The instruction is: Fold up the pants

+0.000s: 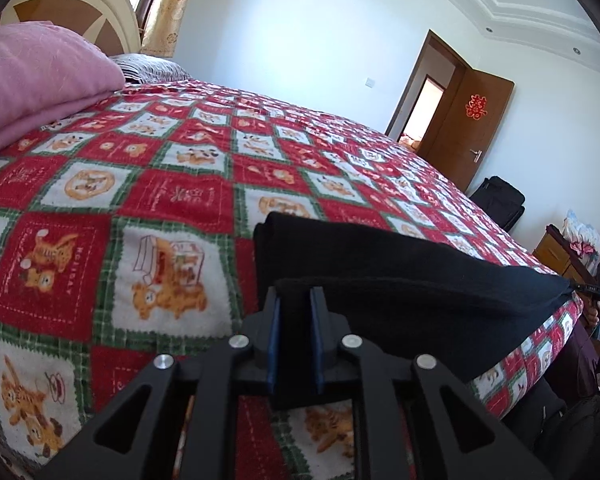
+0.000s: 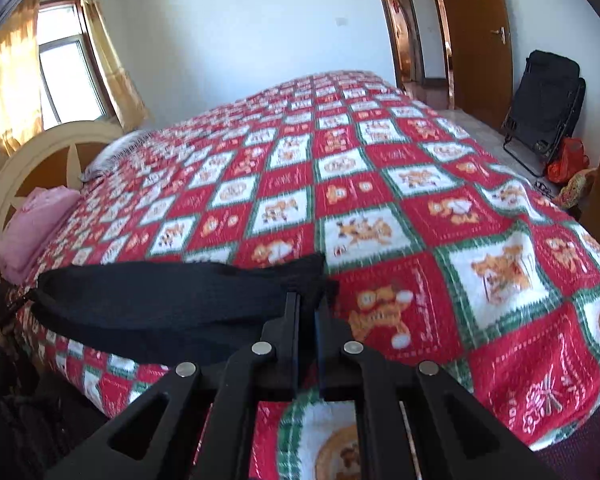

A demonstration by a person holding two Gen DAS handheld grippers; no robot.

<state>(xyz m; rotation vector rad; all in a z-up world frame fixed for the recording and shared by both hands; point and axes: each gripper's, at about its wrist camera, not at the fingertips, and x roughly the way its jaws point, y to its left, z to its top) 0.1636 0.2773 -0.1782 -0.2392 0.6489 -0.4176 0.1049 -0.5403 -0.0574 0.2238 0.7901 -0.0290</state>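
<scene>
Black pants (image 1: pixel 400 280) lie folded in a long band near the front edge of the bed. My left gripper (image 1: pixel 296 300) is shut on one end of the pants, with black cloth between its blue pads. In the right wrist view the pants (image 2: pixel 160 300) stretch to the left. My right gripper (image 2: pixel 308 304) is shut on the other end of them. The far tip of the pants reaches the other gripper (image 2: pixel 8 304) at the left edge of that view.
The bed has a red, green and white checked blanket (image 2: pixel 380 184). A folded pink quilt (image 1: pixel 40 80) and a pillow lie by the headboard. A brown door (image 1: pixel 472 128), a black folding chair (image 2: pixel 544 104) and a wooden cabinet (image 1: pixel 556 252) stand beyond the bed.
</scene>
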